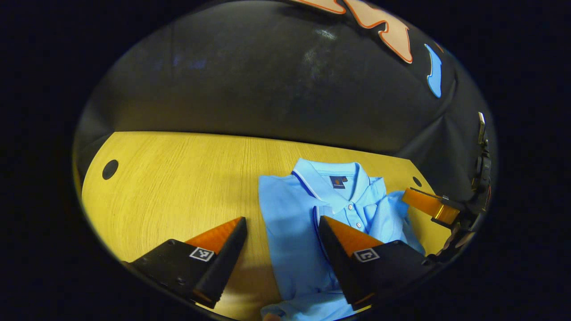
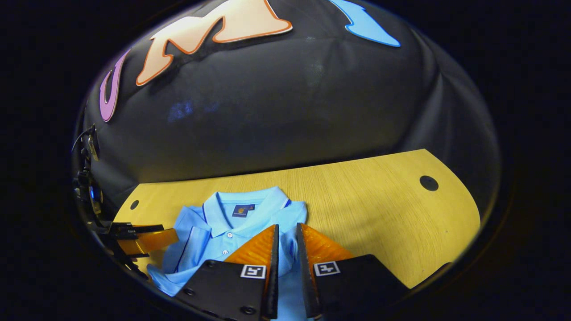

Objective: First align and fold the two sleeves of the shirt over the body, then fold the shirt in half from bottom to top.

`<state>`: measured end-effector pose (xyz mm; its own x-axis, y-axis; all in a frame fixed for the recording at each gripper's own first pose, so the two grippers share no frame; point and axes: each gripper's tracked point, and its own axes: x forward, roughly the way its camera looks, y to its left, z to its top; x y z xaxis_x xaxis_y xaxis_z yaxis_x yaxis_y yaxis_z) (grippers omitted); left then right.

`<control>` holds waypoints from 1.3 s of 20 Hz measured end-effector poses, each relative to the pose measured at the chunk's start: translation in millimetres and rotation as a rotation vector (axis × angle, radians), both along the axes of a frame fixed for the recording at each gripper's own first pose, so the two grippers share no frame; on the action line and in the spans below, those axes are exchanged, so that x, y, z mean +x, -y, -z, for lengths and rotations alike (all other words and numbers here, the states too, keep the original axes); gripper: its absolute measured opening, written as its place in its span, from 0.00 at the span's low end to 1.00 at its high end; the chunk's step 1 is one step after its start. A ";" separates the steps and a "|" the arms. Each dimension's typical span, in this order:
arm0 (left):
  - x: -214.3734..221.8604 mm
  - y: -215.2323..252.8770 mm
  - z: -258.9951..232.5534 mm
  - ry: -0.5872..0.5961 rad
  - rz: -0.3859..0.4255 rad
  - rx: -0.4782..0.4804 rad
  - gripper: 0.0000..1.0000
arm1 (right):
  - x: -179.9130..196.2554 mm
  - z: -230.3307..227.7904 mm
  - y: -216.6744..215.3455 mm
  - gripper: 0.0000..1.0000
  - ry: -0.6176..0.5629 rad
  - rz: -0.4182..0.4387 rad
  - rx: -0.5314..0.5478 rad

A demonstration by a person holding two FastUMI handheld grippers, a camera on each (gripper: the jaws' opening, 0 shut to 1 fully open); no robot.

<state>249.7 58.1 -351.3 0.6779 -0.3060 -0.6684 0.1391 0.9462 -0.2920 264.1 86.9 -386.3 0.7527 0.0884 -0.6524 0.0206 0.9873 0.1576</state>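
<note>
- My left tongs (image 1: 282,225) stand wide open above the worktop (image 1: 178,178), holding nothing; one finger sits over bare wood, the other over the shirt (image 1: 294,223)
- My right tongs (image 2: 287,234) are drawn nearly together, only a thin gap between the fingers; blue fabric shows through that gap, but I cannot tell whether any cloth is caught there
- The shirt, a light blue polo, lies collar toward the booth wall, buttons up, near the front edge of the worktop
- Both sleeves look folded in over the body: in the right gripper view a sleeve with dark piping lies across the chest on one side, and the other side shows a straight folded edge
- So I judge the sleeve step done or all but done, though the sleeve fold looks a bit rumpled
- The bottom-to-top fold looks not yet made: the body runs toward me past my fingers, and the hem is out of sight
- The worktop is pale yellow wood grain with rounded corners and small dark cable holes (image 2: 428,183)
- Black cloth (image 1: 267,89) closes the booth behind it
</note>
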 end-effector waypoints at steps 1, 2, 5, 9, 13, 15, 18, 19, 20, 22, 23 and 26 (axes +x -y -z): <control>-3.9 -2.9 -5.0 0.013 -0.003 0.007 0.98 | -5.2 -4.9 -4.0 0.24 0.000 -0.013 0.004; -6.1 -4.7 -8.8 0.027 -0.005 0.016 0.97 | -6.6 -9.9 -4.6 0.43 0.013 -0.023 -0.008; -21.0 -11.3 -32.6 0.076 -0.022 0.035 0.97 | -21.9 -43.3 -4.6 1.00 0.094 -0.045 -0.051; -55.9 -12.9 -82.5 0.182 -0.038 0.071 0.96 | -66.3 -111.6 -2.7 0.98 0.233 -0.056 -0.066; -108.7 -3.7 -147.6 0.310 -0.052 0.095 0.96 | -130.5 -199.7 -0.9 0.98 0.408 -0.083 -0.069; -140.0 0.4 -182.9 0.375 -0.059 0.111 0.96 | -166.2 -237.9 1.3 0.98 0.475 -0.087 -0.064; -184.6 7.3 -225.2 0.468 -0.071 0.144 0.96 | -217.1 -283.6 1.5 0.97 0.553 -0.102 -0.046; -199.7 8.0 -236.7 0.492 -0.080 0.158 0.95 | -233.7 -295.1 1.8 0.97 0.575 -0.104 -0.042; -214.1 11.5 -247.8 0.520 -0.082 0.167 0.95 | -248.6 -305.2 1.2 0.97 0.591 -0.111 -0.038; -243.0 17.7 -259.7 0.550 -0.086 0.174 0.95 | -278.8 -318.1 0.0 0.97 0.611 -0.115 -0.026; -255.9 22.3 -263.5 0.558 -0.081 0.175 0.95 | -293.0 -321.3 -0.1 0.97 0.614 -0.113 -0.016; -287.4 33.6 -274.2 0.562 -0.065 0.175 0.95 | -325.8 -326.1 -2.9 0.97 0.608 -0.123 0.002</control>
<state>-37.6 24.5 -77.1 0.9564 -0.1690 -0.2384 0.1670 0.9855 -0.0289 -61.7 89.8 -60.2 0.9738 0.1992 -0.1094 -0.1877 0.9764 0.1070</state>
